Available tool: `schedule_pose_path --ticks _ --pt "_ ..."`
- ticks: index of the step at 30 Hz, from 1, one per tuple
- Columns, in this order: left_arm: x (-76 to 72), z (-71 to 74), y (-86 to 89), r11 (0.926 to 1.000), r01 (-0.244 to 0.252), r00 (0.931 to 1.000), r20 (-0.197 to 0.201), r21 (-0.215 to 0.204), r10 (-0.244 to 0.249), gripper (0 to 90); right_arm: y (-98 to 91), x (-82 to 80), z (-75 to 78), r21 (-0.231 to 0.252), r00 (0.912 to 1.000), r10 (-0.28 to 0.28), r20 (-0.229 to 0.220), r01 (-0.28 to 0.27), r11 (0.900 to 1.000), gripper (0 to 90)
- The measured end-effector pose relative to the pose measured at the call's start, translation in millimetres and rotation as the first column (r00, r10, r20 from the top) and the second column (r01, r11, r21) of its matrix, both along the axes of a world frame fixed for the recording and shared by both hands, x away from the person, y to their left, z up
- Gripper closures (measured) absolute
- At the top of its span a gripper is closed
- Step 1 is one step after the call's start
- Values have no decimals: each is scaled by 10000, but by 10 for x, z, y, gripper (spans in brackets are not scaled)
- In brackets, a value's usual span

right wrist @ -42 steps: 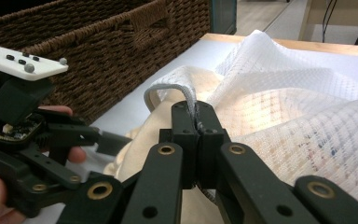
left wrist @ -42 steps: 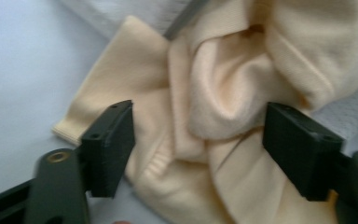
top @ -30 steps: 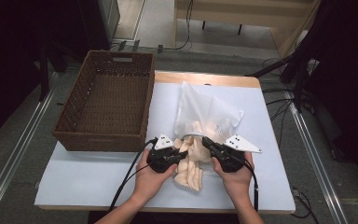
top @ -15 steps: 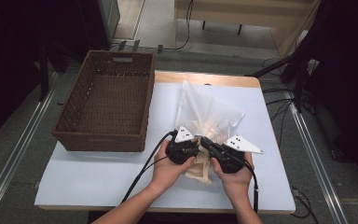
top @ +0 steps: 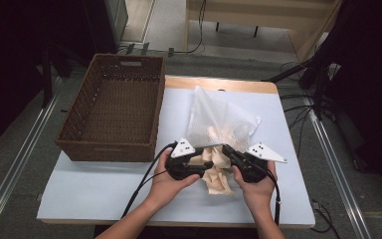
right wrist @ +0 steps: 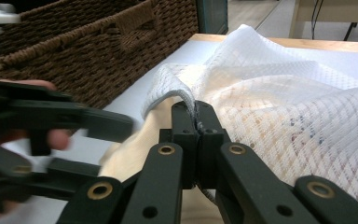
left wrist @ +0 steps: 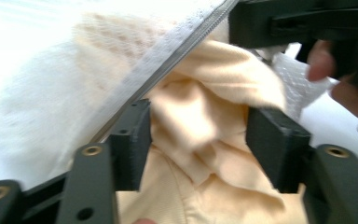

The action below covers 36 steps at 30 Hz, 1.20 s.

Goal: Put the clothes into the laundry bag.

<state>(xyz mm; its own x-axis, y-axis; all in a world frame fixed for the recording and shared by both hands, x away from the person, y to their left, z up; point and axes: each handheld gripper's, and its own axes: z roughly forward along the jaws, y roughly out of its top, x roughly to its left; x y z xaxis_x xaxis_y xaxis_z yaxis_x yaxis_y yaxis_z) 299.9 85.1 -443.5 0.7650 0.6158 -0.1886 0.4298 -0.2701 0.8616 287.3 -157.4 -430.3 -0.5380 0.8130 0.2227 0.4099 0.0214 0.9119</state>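
Basket: brown woven wicker, rectangular, open-topped, with a slot handle; stands left of and beyond the fingers on the pale tabletop, likely waiting to receive the work. Left gripper: its jaws have just been opening; the fingers stand apart, astride a bunch of cloth without pressing it, seemingly placed to take a fresh hold. Cloth: cream, soft, fine-knit, crumpled in folds, half out of the bag mouth between both sets of fingers. Bag: white mesh, waffle-textured, limp, zip-edged, lying beyond the fingers. Right gripper: fingers together, clamped on the bag's zip edge, probably holding the mouth up and open.
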Motion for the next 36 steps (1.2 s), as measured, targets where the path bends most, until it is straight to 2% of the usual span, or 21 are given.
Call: schedule_pose_path --ticks 3,6,8,11,13,15,17,20,22,24,26,28,30,31,32,33,34,35,36 --pt "6 -42 121 9977 -542 9982 -219 397 551 337 -14 15 -10 36 10000 -62 -28 62 10000 900" --pt "68 -127 164 9921 -1035 9914 -727 714 1086 292 -8 17 -5 18 10000 -50 21 50 10000 900" --pt "94 -188 127 9921 -893 9883 -1160 878 992 268 -2 16 -4 0 10000 -32 23 32 10000 900" --pt "68 -270 -7 9916 -282 9848 -1666 1265 493 281 3 12 -8 17 10000 2 -32 -2 10000 900" --pt "30 -299 -93 9897 -127 9884 -1480 1427 340 312 12 14 -16 7 10000 54 28 -54 10000 900" --pt "8 -281 -148 9909 -83 9916 -1271 1346 255 417 36 5 -24 -75 9999 115 -11 -115 9999 900" --pt "-12 -219 -204 9940 -17 9955 -942 1097 121 495 70 -2 -36 -94 9998 206 -53 -206 9997 900" --pt "-9 -122 -334 9921 319 9978 -612 1210 -246 562 112 -16 -28 -129 9994 343 -32 -343 9993 900" --pt "26 -84 -415 9916 462 9979 -508 1209 -403 650 134 -25 -9 -124 9991 423 9 -423 9990 900" --pt "96 -43 -459 9911 533 9977 -493 1219 -475 797 150 -35 5 -145 9990 442 36 -441 9989 900" --pt "188 9 -477 9970 223 9988 -451 735 -190 819 145 -39 12 -103 9992 390 83 -389 9992 900" --pt "256 65 -505 9992 -195 9995 -222 341 203 825 118 -50 42 40 9994 288 198 -289 9996 900" --pt "294 79 -537 9965 -817 9956 473 167 808 826 81 -68 103 142 9993 136 360 -141 9998 900" --pt "317 57 -558 9920 -1226 9889 883 290 1197 825 66 -74 129 167 9990 91 431 -98 9998 900" --pt "351 7 -590 9826 -1745 9775 1311 630 1652 823 46 -74 142 120 9986 79 516 -85 9999 900" --pt "411 -61 -615 9723 -2065 9706 1487 1095 1893 822 35 -73 143 177 9989 60 467 -68 9998 900" --pt "495 -144 -634 9645 -2123 9725 1310 1572 1927 816 21 -64 133 150 9990 48 449 -55 9999 900" --pt "584 -222 -633 9600 -1952 9801 751 2006 1836 806 13 -57 117 140 9993 13 374 -18 9999 900" --pt "646 -271 -605 9638 -1699 9854 266 2054 1680 799 4 -49 97 116 9995 -24 317 20 9999 900"
